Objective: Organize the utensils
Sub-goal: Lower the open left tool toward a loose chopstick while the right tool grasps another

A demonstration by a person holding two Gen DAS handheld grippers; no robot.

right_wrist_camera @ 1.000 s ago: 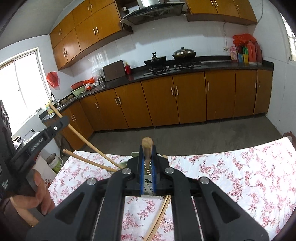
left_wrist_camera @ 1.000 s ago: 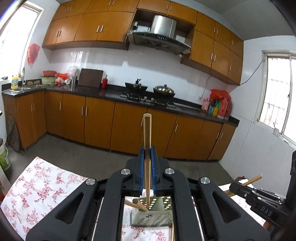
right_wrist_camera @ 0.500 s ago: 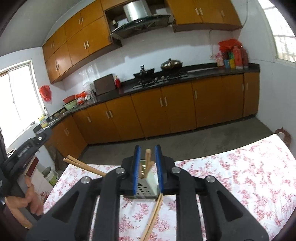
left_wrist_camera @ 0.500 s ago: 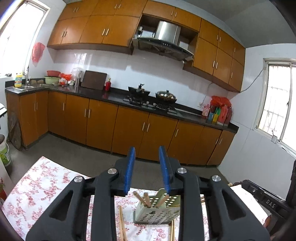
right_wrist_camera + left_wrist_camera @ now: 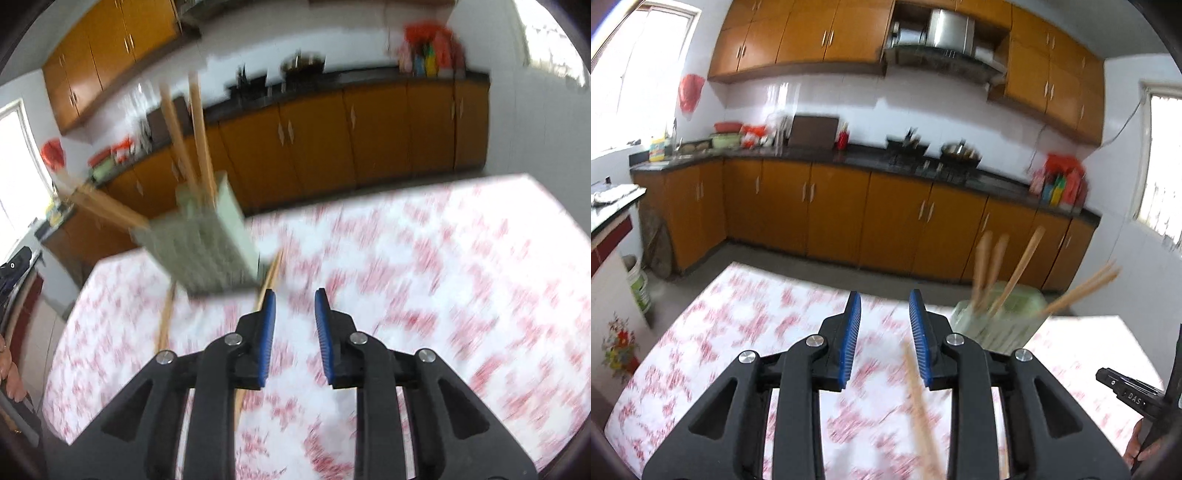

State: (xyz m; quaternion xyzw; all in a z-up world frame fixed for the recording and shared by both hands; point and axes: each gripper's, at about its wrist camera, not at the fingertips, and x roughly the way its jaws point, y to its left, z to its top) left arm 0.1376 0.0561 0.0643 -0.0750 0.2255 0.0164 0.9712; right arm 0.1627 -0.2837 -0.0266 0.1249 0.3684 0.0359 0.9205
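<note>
Left wrist view: pale green holder (image 5: pixel 997 317) far right on the floral cloth (image 5: pixel 738 332), several chopsticks (image 5: pixel 988 266) already standing in it. Left gripper (image 5: pixel 884 332) narrowly parted, empty, a loose chopstick (image 5: pixel 919 406) lying just below. Right gripper (image 5: pixel 294 325) opening, nothing between the jaws. More loose sticks (image 5: pixel 164 325) left beside the holder, seemingly still to collect.

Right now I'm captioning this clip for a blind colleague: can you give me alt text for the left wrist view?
The left gripper, jaws apart and empty, points over a floral tablecloth where one loose chopstick lies. To its right a pale green holder has several chopsticks standing in it. Orange kitchen cabinets fill the blurred background.
</note>
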